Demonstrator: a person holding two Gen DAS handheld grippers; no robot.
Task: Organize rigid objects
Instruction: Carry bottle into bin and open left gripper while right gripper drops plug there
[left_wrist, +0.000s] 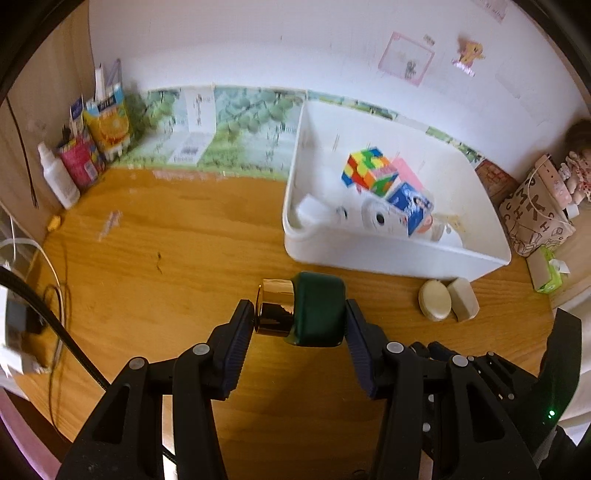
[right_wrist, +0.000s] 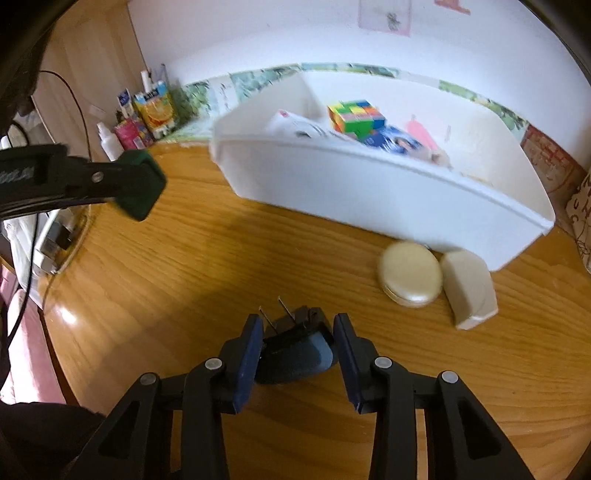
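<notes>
My left gripper (left_wrist: 301, 317) is shut on a dark green bottle (left_wrist: 319, 314) with a gold cap (left_wrist: 275, 308), held sideways above the wooden table. In the right wrist view that bottle (right_wrist: 142, 184) hangs at the left. My right gripper (right_wrist: 298, 332) is shut on a black plug adapter (right_wrist: 295, 350) whose two metal prongs point forward. The white bin (left_wrist: 388, 254) stands just beyond, with a colourful puzzle cube (left_wrist: 371, 170), a blue carton (left_wrist: 410, 206) and white items inside. A beige oval compact (right_wrist: 410, 275) and a beige block (right_wrist: 467, 291) lie against the bin's front wall (right_wrist: 369, 199).
Juice cartons (left_wrist: 107, 122) and a white spray bottle (left_wrist: 57, 177) crowd the back left corner. Cables (left_wrist: 55, 295) trail off the table's left edge. At the right, a patterned bag (left_wrist: 535, 218) and a green tissue pack (left_wrist: 550, 273) sit beside the bin.
</notes>
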